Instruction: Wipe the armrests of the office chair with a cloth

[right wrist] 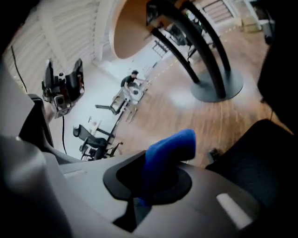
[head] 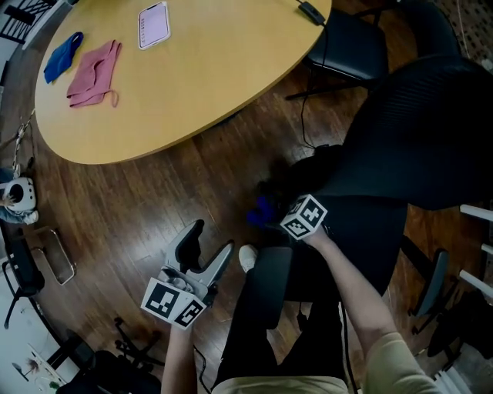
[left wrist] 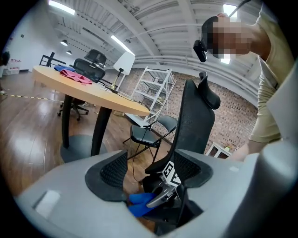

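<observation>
The black office chair [head: 416,131] stands at the right, with one armrest pad [head: 269,286] near my leg. My right gripper [head: 276,209] is shut on a blue cloth [head: 260,210] low beside the chair's dark front edge; contact with the chair is too dark to tell. In the right gripper view the blue cloth [right wrist: 170,148] sticks out between the jaws of the right gripper [right wrist: 158,181]. My left gripper [head: 202,248] hangs open and empty over the floor, left of the armrest. The left gripper [left wrist: 151,172] looks at the cloth [left wrist: 139,203] and the chair [left wrist: 195,116].
A round wooden table [head: 223,69] fills the upper left, bearing a second blue cloth [head: 62,56], a pink cloth [head: 94,73] and a phone [head: 153,24]. A folding chair [head: 347,50] stands beyond the table. Cables and gear lie on the floor at the left.
</observation>
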Tool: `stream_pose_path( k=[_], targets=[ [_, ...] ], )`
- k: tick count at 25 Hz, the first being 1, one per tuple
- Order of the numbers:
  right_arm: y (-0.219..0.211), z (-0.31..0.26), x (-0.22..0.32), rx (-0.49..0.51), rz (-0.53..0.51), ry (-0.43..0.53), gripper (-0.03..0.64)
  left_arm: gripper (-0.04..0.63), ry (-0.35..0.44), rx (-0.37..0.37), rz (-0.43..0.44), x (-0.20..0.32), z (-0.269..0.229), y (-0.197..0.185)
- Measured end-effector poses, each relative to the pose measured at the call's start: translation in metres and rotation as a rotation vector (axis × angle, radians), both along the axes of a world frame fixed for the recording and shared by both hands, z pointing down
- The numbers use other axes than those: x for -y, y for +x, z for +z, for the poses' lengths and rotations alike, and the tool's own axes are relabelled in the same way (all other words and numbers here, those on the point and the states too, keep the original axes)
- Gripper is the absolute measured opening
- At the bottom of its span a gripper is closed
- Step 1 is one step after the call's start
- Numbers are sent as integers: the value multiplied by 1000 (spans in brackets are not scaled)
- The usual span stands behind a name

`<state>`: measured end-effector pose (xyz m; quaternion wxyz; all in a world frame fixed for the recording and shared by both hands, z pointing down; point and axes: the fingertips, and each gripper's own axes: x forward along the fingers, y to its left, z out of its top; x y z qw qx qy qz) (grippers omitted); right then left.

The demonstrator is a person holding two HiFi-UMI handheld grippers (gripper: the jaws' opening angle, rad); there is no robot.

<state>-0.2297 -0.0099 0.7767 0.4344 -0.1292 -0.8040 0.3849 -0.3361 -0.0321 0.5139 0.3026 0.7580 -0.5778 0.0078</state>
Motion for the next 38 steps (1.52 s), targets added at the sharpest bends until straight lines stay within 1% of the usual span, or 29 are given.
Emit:
stream_pose_path(
  k=[1,3,5,7,8,9,11,13,16,18,20,22,23,24,25,26,28,29,31,32,33,35,36,37,38],
  targets=[
    [3,4,-7,-39,-45,-36,20,304,2,-4,2,1,1,-2],
    [6,4,-13,-81,-74,-94,20,304,6,-10,5,3,2,-5],
    [6,-3,-16,-56,-63,-118,18,304,5,-16,7,3,3,-5],
    [6,-20,-18,29,-47,-140,20,304,7,-24,9,3,3,-2],
    [6,-30,-19,74,-23,-174,18,303,10,-27,10,3,2,0],
    [7,-41,-19,111,15,-228,18,302,12,-30,11,3,2,1],
    [12,-61,-20,172,111,-367,18,302,13,-37,12,1,1,4],
    [17,-83,-20,255,195,-490,18,302,15,-53,10,-1,-1,7],
    [23,-120,-20,430,282,-657,18,301,22,-77,3,-5,-2,9],
    [26,-141,-22,549,316,-770,18,301,24,-77,-5,-8,-2,9],
    [28,-154,-23,631,347,-843,11,301,24,-72,-16,-12,-2,10],
    [30,-156,-22,671,395,-872,12,301,24,-68,-28,-18,-2,13],
    [30,-155,-21,682,416,-865,12,301,25,-65,-33,-21,-3,14],
    [31,-154,-20,686,432,-832,14,299,27,-60,-35,-23,-5,17],
    [32,-151,-19,677,447,-768,15,301,31,-52,-36,-25,-7,19],
    [34,-146,-17,652,461,-682,16,301,35,-44,-36,-28,-9,21],
    [43,-130,-15,567,488,-505,17,300,43,-29,-43,-35,-13,24],
    [49,-122,-16,523,504,-434,18,300,46,-21,-51,-40,-15,25],
    [67,-111,-21,444,532,-337,18,301,51,-9,-72,-52,-18,28],
    [77,-105,-29,394,516,-301,18,301,54,-6,-85,-57,-20,30],
    [87,-98,-42,323,464,-264,18,300,57,-6,-98,-63,-22,32],
    [105,-82,-82,171,283,-197,18,299,61,-11,-119,-76,-26,37],
    [108,-78,-102,136,210,-185,18,299,60,-14,-126,-82,-27,39],
    [104,-77,-118,139,180,-196,18,299,58,-18,-131,-89,-27,43],
    [96,-78,-129,163,190,-226,18,299,54,-21,-135,-94,-27,46]
  ],
)
